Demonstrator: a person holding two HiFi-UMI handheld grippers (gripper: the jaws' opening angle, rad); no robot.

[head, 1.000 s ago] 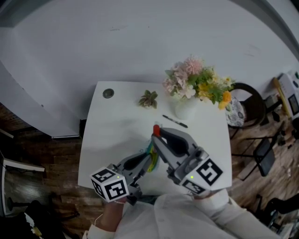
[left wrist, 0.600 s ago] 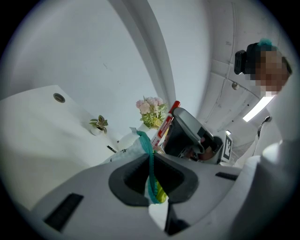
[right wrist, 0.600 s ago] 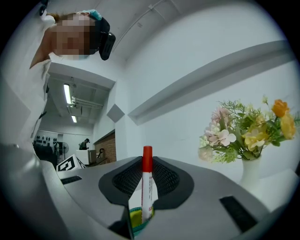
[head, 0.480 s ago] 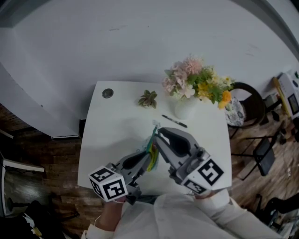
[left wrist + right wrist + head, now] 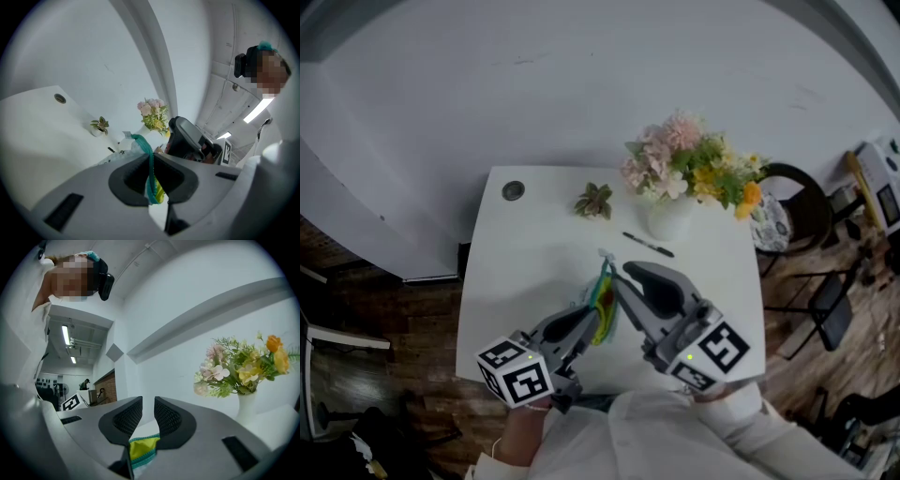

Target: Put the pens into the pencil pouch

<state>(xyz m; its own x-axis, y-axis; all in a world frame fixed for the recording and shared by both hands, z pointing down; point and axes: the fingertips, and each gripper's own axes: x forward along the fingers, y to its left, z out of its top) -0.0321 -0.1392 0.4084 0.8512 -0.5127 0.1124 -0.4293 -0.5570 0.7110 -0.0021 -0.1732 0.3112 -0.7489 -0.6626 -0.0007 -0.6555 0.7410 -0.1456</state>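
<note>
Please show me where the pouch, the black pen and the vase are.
Pouch (image 5: 602,314): head view, on its yellow side.
Pen (image 5: 648,245): head view, on the middle of its barrel.
Vase (image 5: 667,222): head view, on the white body under the flowers.

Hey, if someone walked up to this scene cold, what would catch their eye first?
The bouquet of pink and yellow flowers at the white table's back right draws the eye first. Next is the bright teal and yellow pencil pouch held mid-table, its zipper edge pinched by the left gripper, the right gripper close beside it. A black pen lies near the bouquet.
</note>
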